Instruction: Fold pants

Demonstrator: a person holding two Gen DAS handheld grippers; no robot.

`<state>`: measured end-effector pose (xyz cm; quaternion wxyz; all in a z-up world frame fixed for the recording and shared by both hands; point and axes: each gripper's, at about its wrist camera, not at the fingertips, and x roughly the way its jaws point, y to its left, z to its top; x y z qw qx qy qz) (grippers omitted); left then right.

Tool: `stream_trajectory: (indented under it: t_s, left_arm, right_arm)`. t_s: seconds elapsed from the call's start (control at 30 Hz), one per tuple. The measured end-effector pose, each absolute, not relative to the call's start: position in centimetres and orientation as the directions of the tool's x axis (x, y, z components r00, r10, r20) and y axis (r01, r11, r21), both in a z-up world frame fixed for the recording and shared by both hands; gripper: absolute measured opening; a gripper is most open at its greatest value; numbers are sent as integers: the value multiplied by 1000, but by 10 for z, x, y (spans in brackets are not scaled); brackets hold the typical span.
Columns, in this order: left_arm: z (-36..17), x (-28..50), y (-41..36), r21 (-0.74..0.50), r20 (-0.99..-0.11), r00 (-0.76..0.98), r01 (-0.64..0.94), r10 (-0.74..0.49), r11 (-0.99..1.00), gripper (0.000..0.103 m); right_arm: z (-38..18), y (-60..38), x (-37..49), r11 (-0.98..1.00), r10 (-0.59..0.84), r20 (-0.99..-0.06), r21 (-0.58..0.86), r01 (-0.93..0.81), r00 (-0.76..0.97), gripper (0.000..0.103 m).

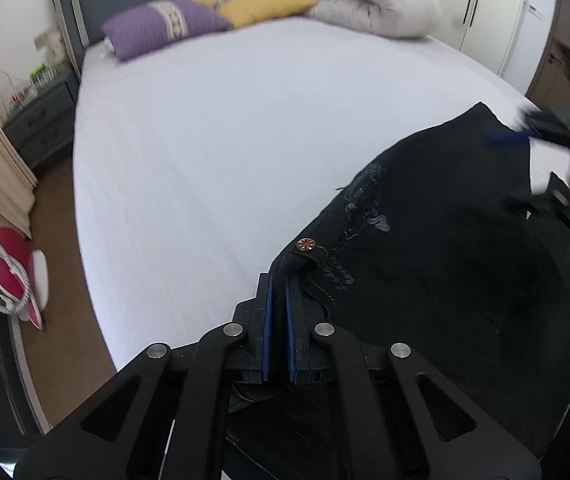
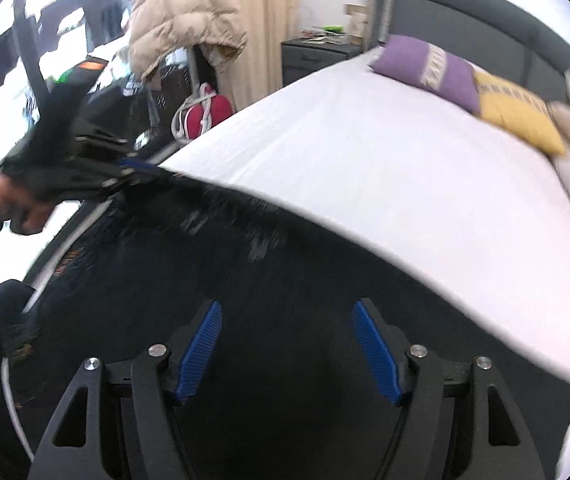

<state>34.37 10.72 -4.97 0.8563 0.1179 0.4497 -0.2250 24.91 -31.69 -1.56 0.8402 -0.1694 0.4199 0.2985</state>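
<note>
The black pants [image 1: 445,280] lay spread on the bed [image 1: 205,160], no fold visible yet. The left hand-held gripper [image 1: 279,292] pinched the waistband; the right hand-held gripper [image 2: 287,316] hovered open above them.

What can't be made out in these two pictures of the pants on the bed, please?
- Pants: leg ends, cut off by both views' lower edges.
- Left claw: how much waistband it pinches, hidden between its pads; smeared in the right wrist view.
- Right claw: open, whether it touches cloth; blurred in the left wrist view.
</note>
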Motion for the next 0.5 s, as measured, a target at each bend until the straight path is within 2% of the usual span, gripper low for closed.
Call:
stream_trajectory:
  t_s: [0.13, 0.23, 0.3, 0.33, 0.37, 0.4, 0.5]
  left_arm:
    - [-42, 319, 106, 45, -798, 543, 488, -263, 872, 5]
    - [-43, 311, 100, 62, -784, 564, 489, -261, 870, 5]
    - [-39, 309, 98, 53, -779, 568, 483, -266, 874, 5]
    - [-41, 308, 99, 46, -778, 567, 479, -269, 877, 5]
    - [-40, 307, 100, 39, -776, 568, 475, -272, 879, 5]
    - [-39, 306, 101, 35, -776, 568, 475, -276, 879, 5]
    - [-35, 303, 102, 32, -773, 571, 473, -278, 880, 5]
  right_arm:
    - [-19, -290, 286, 675, 270, -835, -192, -713, 480, 71]
    - [-33, -283, 311, 631, 218, -869, -222, -743, 444, 69]
    - [-44, -280, 324, 610, 172, -891, -239, -756, 420, 64]
    - [-51, -281, 329, 600, 153, -904, -236, -764, 400, 49]
    - [-57, -281, 333, 599, 133, -915, -231, -767, 380, 26]
    - [-61, -282, 339, 607, 114, -925, -224, -763, 362, 18]
    - [-60, -291, 345, 657, 146, -931, -161, -736, 334, 11]
